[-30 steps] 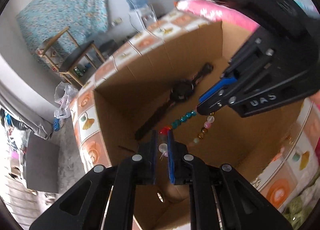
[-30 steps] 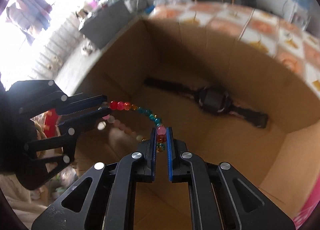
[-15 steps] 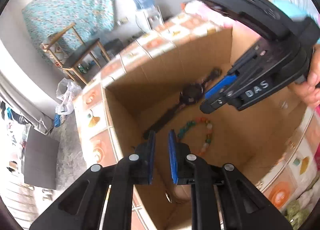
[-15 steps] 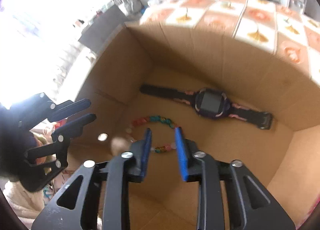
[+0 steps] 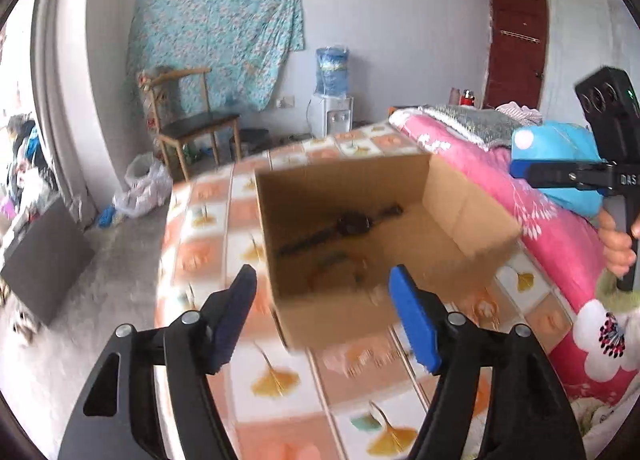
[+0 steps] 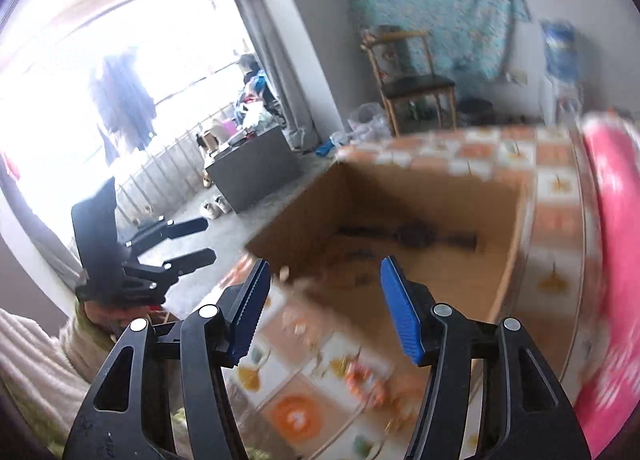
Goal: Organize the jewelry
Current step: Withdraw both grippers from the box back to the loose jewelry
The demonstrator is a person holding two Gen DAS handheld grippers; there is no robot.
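My left gripper (image 5: pixel 322 292) is spread wide and holds nothing, hanging above the near edge of the cardboard box (image 5: pixel 340 320). My right gripper (image 6: pixel 325 285) is just as wide apart and empty, out in front of the box too. Down on the box floor lies the black watch (image 5: pixel 352 223), stretched out flat, and nearer to me there's a blurred ring that looks like the bead bracelet (image 5: pixel 336 270). The box sits on the tiled cloth (image 5: pixel 280 380), with the pink blanket (image 5: pixel 560 228) alongside. Both views are smeared, so finer detail escapes me.
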